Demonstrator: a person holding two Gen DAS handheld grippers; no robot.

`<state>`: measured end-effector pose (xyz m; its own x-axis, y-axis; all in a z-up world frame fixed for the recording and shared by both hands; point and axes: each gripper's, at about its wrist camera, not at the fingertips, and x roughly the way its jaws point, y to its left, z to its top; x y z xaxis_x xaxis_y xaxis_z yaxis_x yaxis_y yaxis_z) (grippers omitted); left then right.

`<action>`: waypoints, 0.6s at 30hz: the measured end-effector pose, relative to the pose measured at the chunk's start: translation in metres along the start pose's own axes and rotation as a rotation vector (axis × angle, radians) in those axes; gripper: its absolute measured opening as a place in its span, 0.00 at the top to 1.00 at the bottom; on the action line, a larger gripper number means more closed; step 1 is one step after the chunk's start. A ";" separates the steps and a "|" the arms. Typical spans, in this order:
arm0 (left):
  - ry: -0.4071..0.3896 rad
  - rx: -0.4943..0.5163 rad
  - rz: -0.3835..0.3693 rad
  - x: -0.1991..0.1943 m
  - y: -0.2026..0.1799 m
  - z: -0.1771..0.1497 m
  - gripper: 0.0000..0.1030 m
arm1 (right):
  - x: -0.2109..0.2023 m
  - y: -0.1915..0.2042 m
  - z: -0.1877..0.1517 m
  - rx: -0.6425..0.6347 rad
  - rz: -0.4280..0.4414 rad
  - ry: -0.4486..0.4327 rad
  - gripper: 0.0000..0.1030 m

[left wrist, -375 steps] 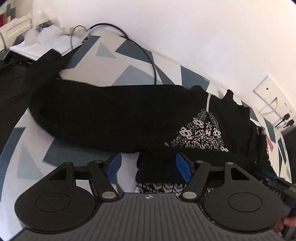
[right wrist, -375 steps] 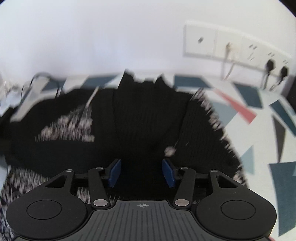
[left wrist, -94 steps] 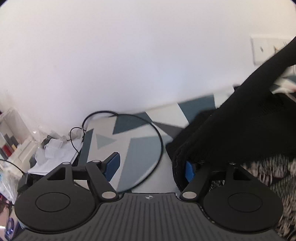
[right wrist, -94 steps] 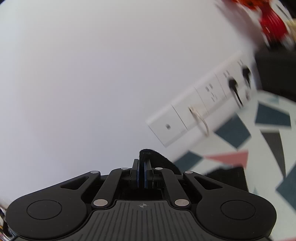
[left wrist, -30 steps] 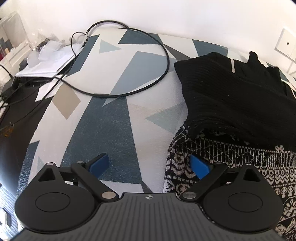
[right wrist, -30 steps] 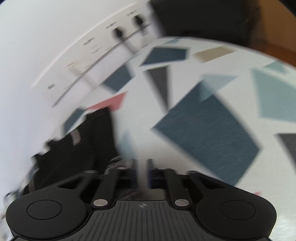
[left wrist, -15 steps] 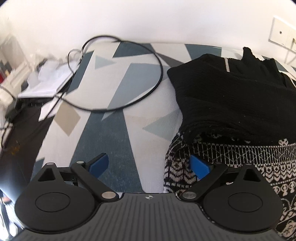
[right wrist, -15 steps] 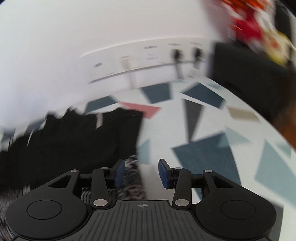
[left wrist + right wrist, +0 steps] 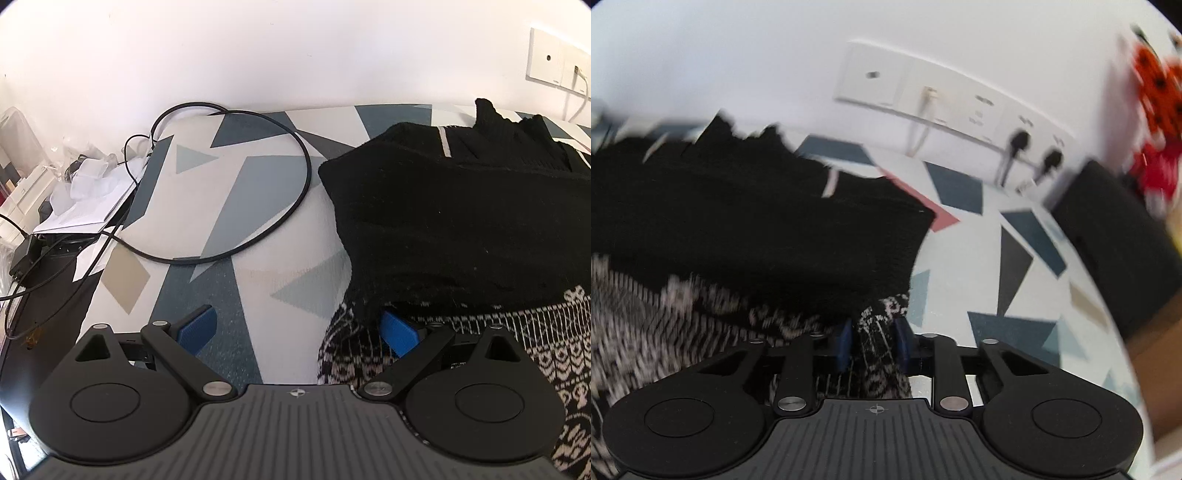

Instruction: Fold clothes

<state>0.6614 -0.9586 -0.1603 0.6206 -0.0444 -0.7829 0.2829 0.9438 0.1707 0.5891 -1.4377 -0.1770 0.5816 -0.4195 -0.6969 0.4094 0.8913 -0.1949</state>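
Your sweater (image 9: 461, 221) lies on the bed (image 9: 229, 206), just ahead of both grippers. The black top part is already folded over, and it covers the patterned bottom part (image 9: 879, 354). So I think the sleeves and top are done, and the last fold from the bottom edge is still to do.

Your left gripper (image 9: 297, 330) is wide open. Nothing is squeezed in it. Its right finger (image 9: 397, 328) is tucked at the left edge of the sweater, right under the black fold. The other finger sits over the bare bed cover.

Your right gripper (image 9: 873, 341) is closing now. The patterned corner of the sweater sits between its jaws, but the picture is blurry, so I cannot tell if the pads press on it yet.

Now the changes. Three seconds ago your right gripper was up in the air, pinching a bit of black cloth, and the sleeve hung in front of your left gripper. Now the sleeve lies flat on the sweater. Half a second ago your right gripper was open wider with only bed between its jaws. Your left gripper has hardly moved.
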 end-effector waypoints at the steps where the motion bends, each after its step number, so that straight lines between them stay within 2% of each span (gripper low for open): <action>1: 0.000 -0.002 -0.003 0.001 0.001 0.000 0.06 | -0.001 -0.004 0.001 0.038 -0.001 -0.007 0.86; 5: 0.005 -0.008 -0.010 0.005 0.004 0.001 0.03 | -0.003 -0.026 0.001 0.187 -0.002 -0.027 0.90; 13: -0.005 0.001 -0.010 0.008 0.004 0.002 0.01 | 0.011 -0.076 -0.016 0.572 0.062 0.011 0.90; 18: -0.013 0.012 -0.004 0.008 0.002 0.002 0.00 | 0.013 -0.086 -0.024 0.672 0.078 0.019 0.89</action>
<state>0.6682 -0.9575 -0.1650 0.6285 -0.0527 -0.7760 0.2943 0.9396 0.1746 0.5448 -1.5161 -0.1858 0.6172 -0.3497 -0.7048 0.7184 0.6157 0.3237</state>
